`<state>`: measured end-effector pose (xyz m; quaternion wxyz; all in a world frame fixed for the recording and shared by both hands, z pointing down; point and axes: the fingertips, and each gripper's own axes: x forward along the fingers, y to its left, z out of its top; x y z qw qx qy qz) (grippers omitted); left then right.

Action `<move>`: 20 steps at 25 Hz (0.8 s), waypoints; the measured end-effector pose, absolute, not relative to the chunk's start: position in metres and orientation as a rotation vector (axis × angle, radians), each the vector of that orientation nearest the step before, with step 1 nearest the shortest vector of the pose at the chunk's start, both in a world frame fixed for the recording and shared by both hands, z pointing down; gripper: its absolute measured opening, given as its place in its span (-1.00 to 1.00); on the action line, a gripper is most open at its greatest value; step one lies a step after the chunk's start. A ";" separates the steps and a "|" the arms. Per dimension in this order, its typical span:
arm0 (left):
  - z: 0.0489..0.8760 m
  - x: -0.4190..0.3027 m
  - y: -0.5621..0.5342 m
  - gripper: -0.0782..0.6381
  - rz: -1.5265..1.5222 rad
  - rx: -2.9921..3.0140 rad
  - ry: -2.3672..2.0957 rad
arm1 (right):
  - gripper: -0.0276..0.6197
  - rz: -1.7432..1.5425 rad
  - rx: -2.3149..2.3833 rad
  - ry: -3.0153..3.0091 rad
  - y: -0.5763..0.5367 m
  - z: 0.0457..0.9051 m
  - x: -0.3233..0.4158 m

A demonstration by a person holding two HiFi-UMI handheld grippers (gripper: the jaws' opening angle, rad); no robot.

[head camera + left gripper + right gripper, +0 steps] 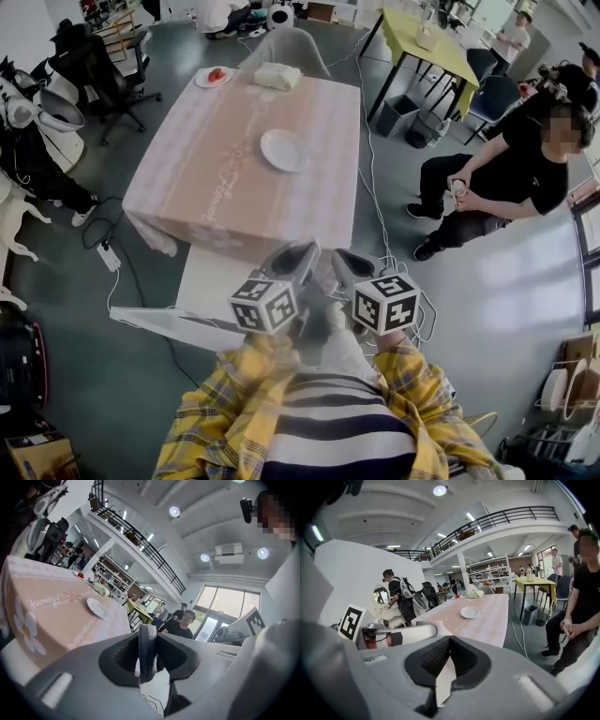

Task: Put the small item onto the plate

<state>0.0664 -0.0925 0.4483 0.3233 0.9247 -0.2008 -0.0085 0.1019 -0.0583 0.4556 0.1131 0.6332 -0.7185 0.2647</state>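
1. The small red item (217, 74) lay on a far plate (202, 81) at the far end of the table (178, 197), untouched.
2. An empty plate (282, 150) stood mid-table. The transfer looked not yet begun.
3. The left tongs (147, 641) and right tongs (449, 639) were both clenched with nothing between their jaws, well apart from both plates.

Bright overhead light — fisheye-warped, dark-rimmed edges
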 end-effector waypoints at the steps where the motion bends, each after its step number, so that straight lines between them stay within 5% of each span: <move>1: 0.448 0.068 -0.098 -0.52 -0.025 2.424 -0.541 | -0.92 0.778 1.849 -2.117 -0.063 0.456 0.105; 20: 0.443 0.146 -0.225 -0.52 -0.083 2.334 -0.875 | -0.92 0.773 1.582 -2.305 -0.193 0.454 0.193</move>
